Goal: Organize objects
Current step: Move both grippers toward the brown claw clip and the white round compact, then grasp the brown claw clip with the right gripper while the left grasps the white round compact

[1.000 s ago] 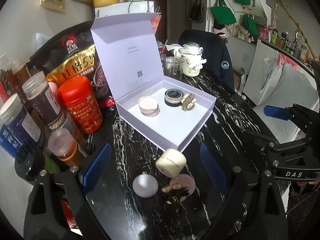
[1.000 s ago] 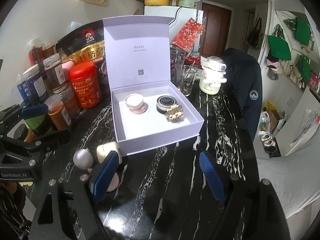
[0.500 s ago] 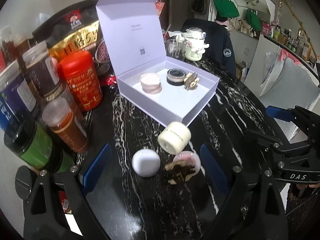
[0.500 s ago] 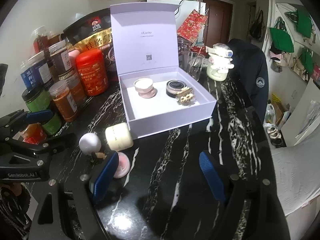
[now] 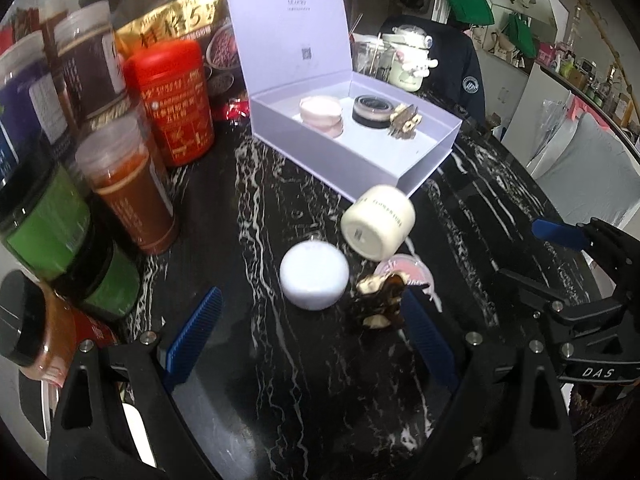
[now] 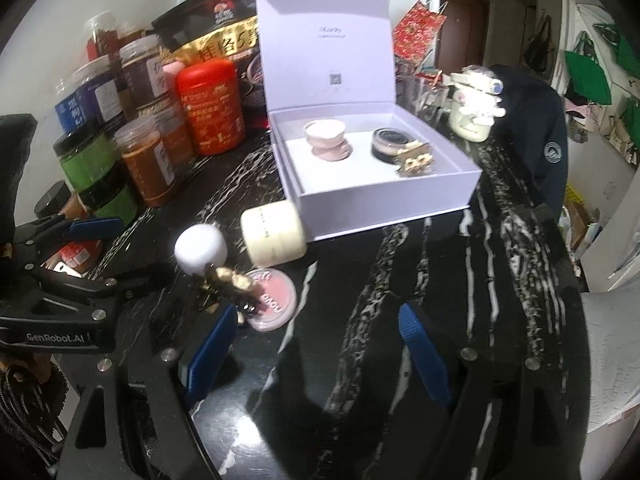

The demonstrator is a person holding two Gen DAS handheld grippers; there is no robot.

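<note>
An open lilac gift box (image 5: 416, 168) (image 6: 384, 204) stands on the black marble table; inside are a pink jar (image 5: 321, 114) (image 6: 325, 139), a black jar (image 5: 373, 110) (image 6: 390, 144) and a gold hair clip (image 5: 405, 121) (image 6: 416, 160). In front of the box lie a cream jar on its side (image 5: 378, 227) (image 6: 274, 233), a white round case (image 5: 314, 275) (image 6: 201, 248), a pink compact (image 5: 406, 274) (image 6: 274, 300) and a brown hair clip (image 5: 378, 300) (image 6: 226, 282). My left gripper (image 5: 312, 340) is open just before the white case. My right gripper (image 6: 316, 344) is open near the compact.
Spice jars, a red tin (image 5: 172, 100) (image 6: 212, 108) and a snack bag (image 5: 168, 20) crowd the left. A glass and a cartoon cup (image 6: 472, 108) stand behind the box. The table edge runs along the right, with a dark chair (image 6: 536, 140) beyond it.
Both grippers have tilted down and moved closer to the loose items in front of the box. Nothing on the table has moved. Both stay open.
</note>
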